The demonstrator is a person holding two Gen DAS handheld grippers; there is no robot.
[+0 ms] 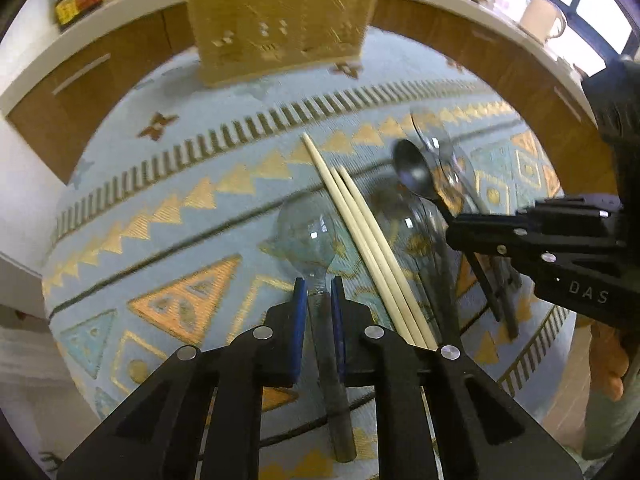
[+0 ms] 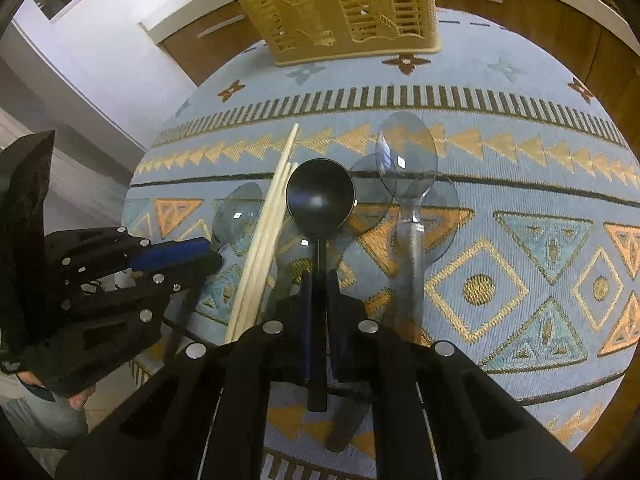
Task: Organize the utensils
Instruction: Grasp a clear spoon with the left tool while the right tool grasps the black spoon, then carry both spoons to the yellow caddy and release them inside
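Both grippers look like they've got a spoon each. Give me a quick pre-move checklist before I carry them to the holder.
1. Left gripper closed on the clear spoon at its neck: ok.
2. Right gripper closed on the black spoon at its handle: ok.
3. Black spoon lifted off the other utensils: cannot tell; its bowl overlaps the clear spoons in the right wrist view.
4. Chopsticks apart from the left gripper's spoon: cannot tell; they lie close beside it.
5. Utensil holder upright at the far edge of the tablecloth: ok.
6. Holder compartments free: cannot tell; the top is out of view.
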